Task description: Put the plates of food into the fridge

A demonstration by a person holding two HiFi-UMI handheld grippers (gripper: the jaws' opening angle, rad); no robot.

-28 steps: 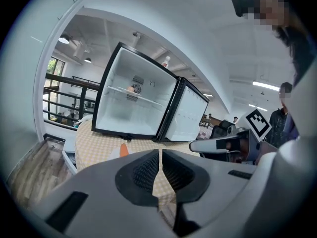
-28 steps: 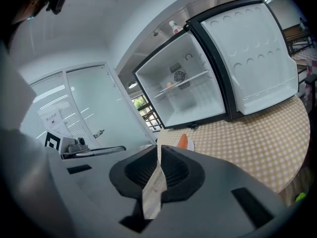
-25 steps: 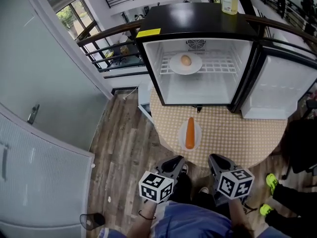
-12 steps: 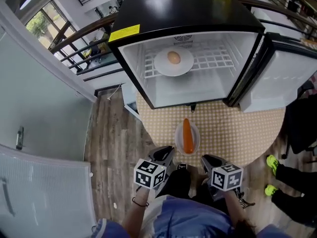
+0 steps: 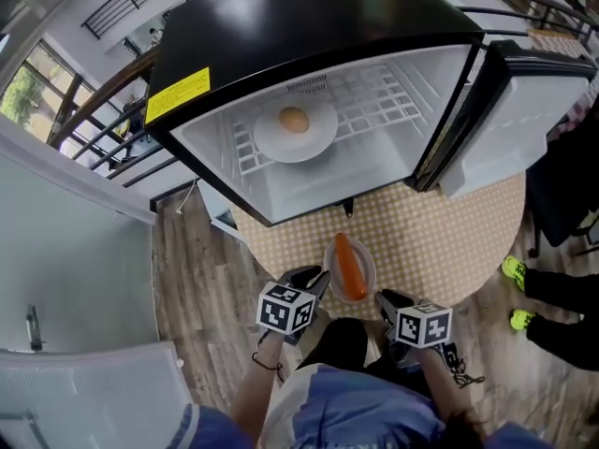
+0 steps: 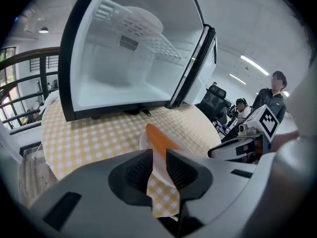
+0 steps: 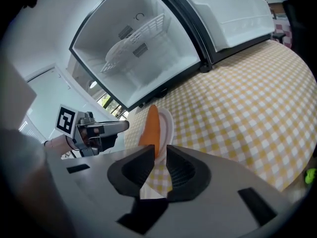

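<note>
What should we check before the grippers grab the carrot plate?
1. Fridge door swung open: ok.
2. Bare shelf right of the egg plate: ok.
3. Carrot lying on its plate on the table: ok.
4. Left gripper jaws apart, just been opening, nothing between them: ok.
5. Right gripper jaws apart, just been opening, nothing between them: ok.
6. Plate rim inside either gripper's jaws: not ok, it lies ahead.

An egg plate is sitting on the shelf inside the fridge; a carrot plate is lying on the worktop just before the fridge.
</note>
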